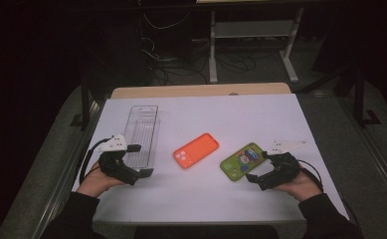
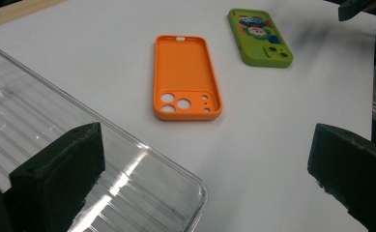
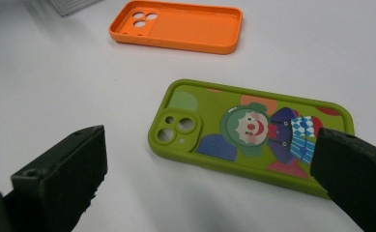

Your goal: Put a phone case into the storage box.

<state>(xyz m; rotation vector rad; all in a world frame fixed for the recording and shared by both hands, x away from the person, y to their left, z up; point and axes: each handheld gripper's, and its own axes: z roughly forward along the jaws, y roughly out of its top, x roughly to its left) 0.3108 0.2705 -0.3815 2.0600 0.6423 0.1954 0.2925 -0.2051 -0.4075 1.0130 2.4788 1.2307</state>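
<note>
An orange phone case (image 1: 196, 150) lies hollow side up in the middle of the white table (image 1: 241, 114); it also shows in the left gripper view (image 2: 187, 77) and the right gripper view (image 3: 176, 25). A green phone case (image 1: 242, 161) with a cartoon print lies printed side up to its right (image 2: 259, 37) (image 3: 248, 133). My right gripper (image 1: 258, 167) stands open just beside the green case, jaws wide with nothing gripped. At the near end of a clear plastic tray (image 1: 142, 134), my left gripper (image 1: 140, 160) is open and holds nothing.
The clear tray (image 2: 55, 159) is ribbed and has nothing in it. A wooden strip (image 1: 201, 90) borders the table's far edge. Beyond it stand a white frame leg (image 1: 213, 47) and cables on the dark floor. White tabletop lies bare between the cases and the front edge.
</note>
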